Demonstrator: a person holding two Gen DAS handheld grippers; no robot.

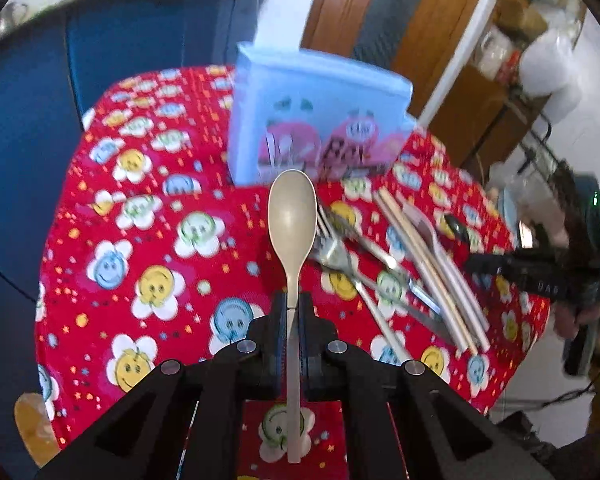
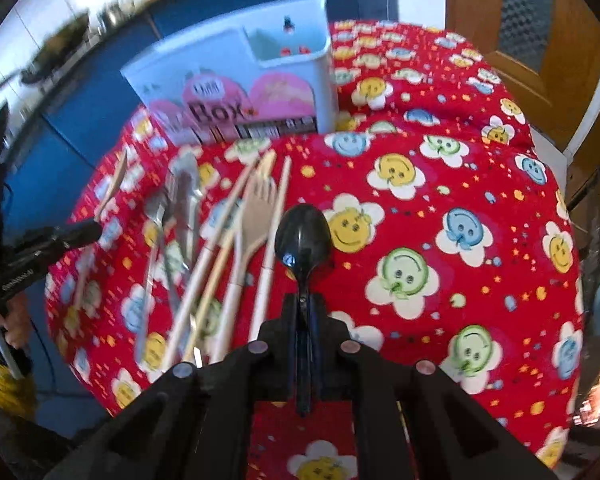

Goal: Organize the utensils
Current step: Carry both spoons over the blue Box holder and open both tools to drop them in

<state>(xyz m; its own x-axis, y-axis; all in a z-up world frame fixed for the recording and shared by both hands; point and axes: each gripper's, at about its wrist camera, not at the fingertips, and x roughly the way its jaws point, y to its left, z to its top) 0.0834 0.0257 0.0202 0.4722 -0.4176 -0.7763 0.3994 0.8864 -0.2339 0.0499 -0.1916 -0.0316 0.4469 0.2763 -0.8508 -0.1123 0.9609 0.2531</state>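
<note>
My left gripper (image 1: 293, 304) is shut on the handle of a beige spoon (image 1: 292, 216), whose bowl points up toward the pale blue utensil box (image 1: 316, 120). My right gripper (image 2: 305, 304) is shut on a black spoon (image 2: 302, 236), held above the red cloth. The utensil box (image 2: 240, 92) stands at the table's far edge, with an open compartment (image 2: 288, 46) at its right end. Between the grippers lie metal forks (image 2: 180, 200), a beige fork (image 2: 260, 208) and pale chopsticks (image 2: 276, 216). The left gripper (image 2: 92, 230) shows at the left of the right wrist view.
A red flower-print tablecloth (image 2: 440, 220) covers the round table. Blue cabinets (image 1: 100, 40) stand behind it, a wooden door (image 2: 540, 40) to the right. A person's hand (image 2: 16, 320) holds the left gripper. Shelves with clutter (image 1: 520, 60) stand beyond the table edge.
</note>
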